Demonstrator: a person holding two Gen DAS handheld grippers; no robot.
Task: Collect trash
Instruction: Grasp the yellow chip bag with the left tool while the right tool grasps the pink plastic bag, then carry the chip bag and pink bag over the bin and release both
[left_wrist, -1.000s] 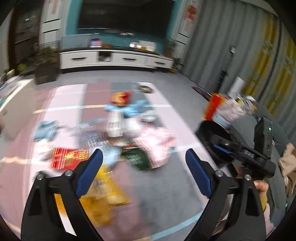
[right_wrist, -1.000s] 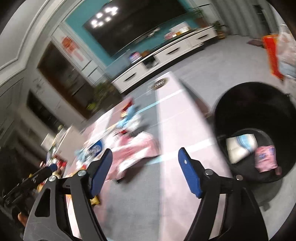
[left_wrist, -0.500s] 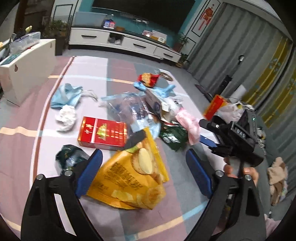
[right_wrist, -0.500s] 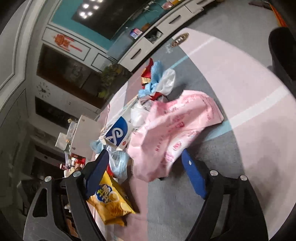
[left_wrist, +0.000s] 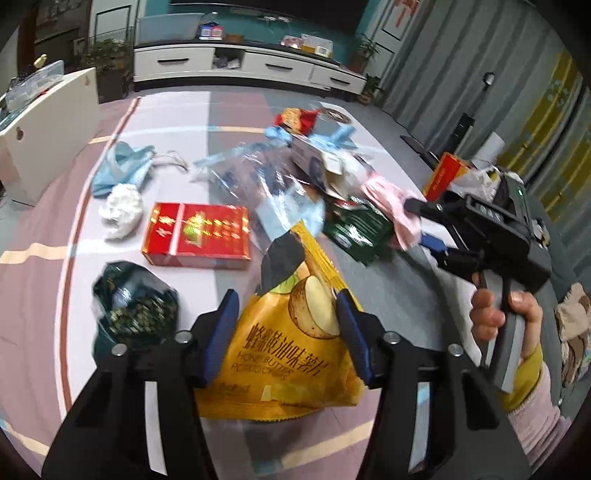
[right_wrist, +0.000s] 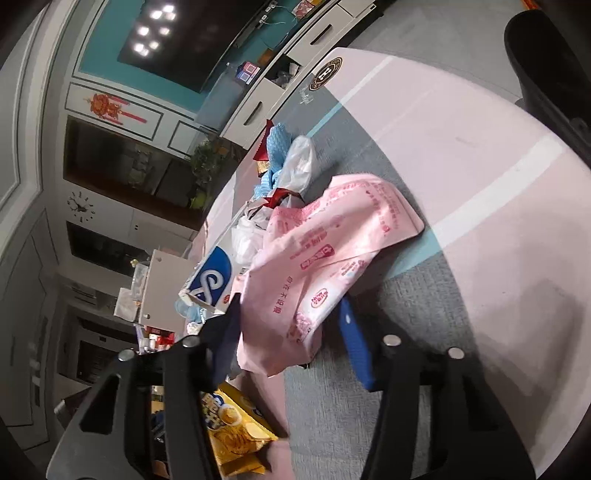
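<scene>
Yellow chip bag (left_wrist: 291, 354) sits lower centre, my left tongs (left_wrist: 284, 325) just closed onto it. Right tongs (right_wrist: 291, 325) have squeezed in on the pink wrapper (right_wrist: 332, 258), mid-frame.

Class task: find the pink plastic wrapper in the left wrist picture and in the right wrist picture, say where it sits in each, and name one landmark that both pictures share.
Left wrist view: the pink plastic wrapper lies right of centre, beside the green packet.
Right wrist view: the wrapper fills the centre, between the right gripper fingers.
Shared landmark: the yellow chip bag, at bottom centre on the left wrist, at bottom left on the right wrist.
</scene>
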